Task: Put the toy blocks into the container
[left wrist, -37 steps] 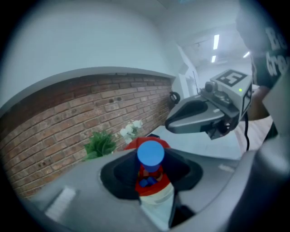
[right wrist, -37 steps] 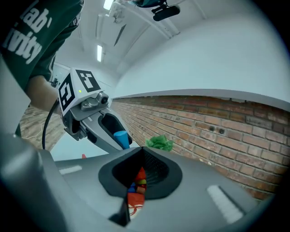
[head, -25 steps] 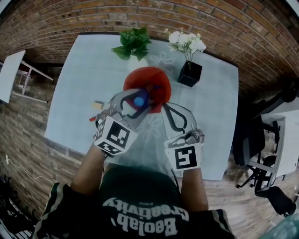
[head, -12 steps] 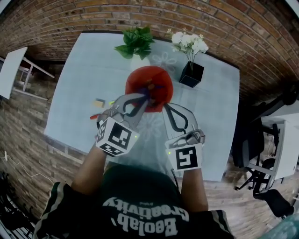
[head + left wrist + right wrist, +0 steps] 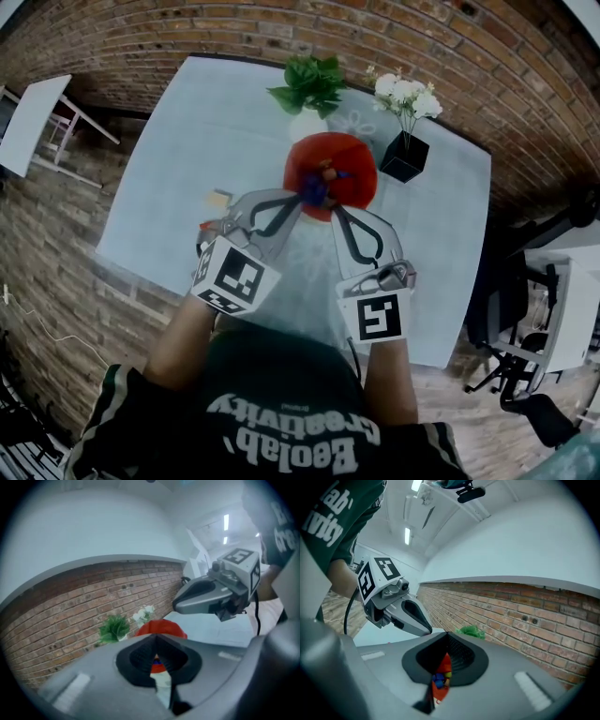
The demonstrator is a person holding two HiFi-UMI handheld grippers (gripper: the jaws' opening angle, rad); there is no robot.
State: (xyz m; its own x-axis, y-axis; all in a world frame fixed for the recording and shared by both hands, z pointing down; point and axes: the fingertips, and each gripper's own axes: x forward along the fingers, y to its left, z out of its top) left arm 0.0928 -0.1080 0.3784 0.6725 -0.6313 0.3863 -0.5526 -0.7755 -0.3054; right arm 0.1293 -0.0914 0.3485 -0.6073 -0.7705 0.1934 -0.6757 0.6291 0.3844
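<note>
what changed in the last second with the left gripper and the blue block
The left gripper carried the blue toy block forward over the red round container and let it go; the block now lies inside, and the jaws have closed, empty. The right gripper stayed shut beside the container.

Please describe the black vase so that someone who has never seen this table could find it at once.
On the pale grey table, look at the far edge near the brick wall. Right of the round red container stands the black square vase. Unlike the neighbouring leafy green plant in its white pot, it is dark, angular and holds white flowers.
</note>
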